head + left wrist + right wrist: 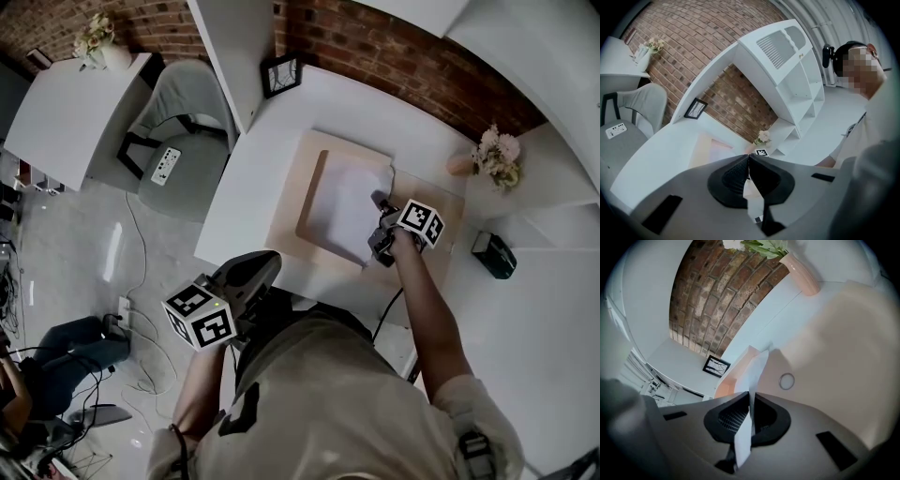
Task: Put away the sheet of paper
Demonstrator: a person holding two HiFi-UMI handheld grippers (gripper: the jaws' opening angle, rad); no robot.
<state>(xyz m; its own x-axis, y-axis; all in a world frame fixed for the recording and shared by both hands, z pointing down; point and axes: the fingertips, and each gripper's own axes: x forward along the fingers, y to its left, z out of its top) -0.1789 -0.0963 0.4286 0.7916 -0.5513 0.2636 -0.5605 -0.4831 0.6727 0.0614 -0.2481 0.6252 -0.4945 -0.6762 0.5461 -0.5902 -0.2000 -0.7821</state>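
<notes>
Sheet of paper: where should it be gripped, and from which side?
Grip its raised right edge, coming in from the person's right. The sheet of paper seems to lie mostly flat in the wooden tray, so only that lifted thin edge gives the jaws something to close on. The right gripper pinches it there.

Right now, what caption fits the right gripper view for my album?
The right tool pinches a thin white sheet of paper over a pale wooden board, brick wall behind.
</notes>
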